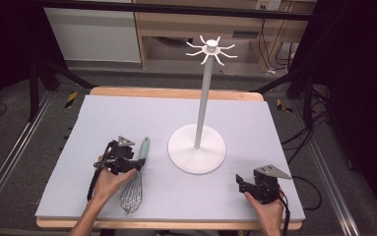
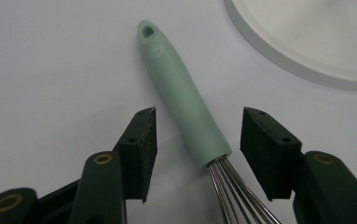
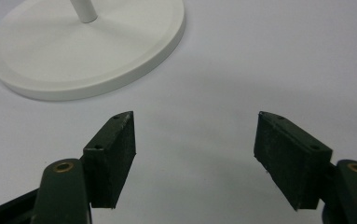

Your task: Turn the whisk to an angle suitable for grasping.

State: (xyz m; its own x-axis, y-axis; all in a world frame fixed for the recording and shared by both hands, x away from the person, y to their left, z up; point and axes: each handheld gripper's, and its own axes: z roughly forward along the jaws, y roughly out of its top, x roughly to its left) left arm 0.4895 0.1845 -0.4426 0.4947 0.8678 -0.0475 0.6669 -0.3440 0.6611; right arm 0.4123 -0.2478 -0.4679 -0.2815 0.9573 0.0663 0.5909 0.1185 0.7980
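Note:
A whisk with a mint-green handle and steel wires lies on the pale mat, left of the white stand. My left gripper is low over it. In the left gripper view the handle runs between the two pads, near where the wires begin, with a gap on each side, so the left gripper is open. My right gripper rests near the front right of the mat. It is open, with nothing but bare mat between its jaws.
A white hook stand with a round base, a tall pole and a crown of hooks stands at the mat's middle. Its base lies just past the whisk, and sits left of the right gripper. The lavender mat covers a wooden table.

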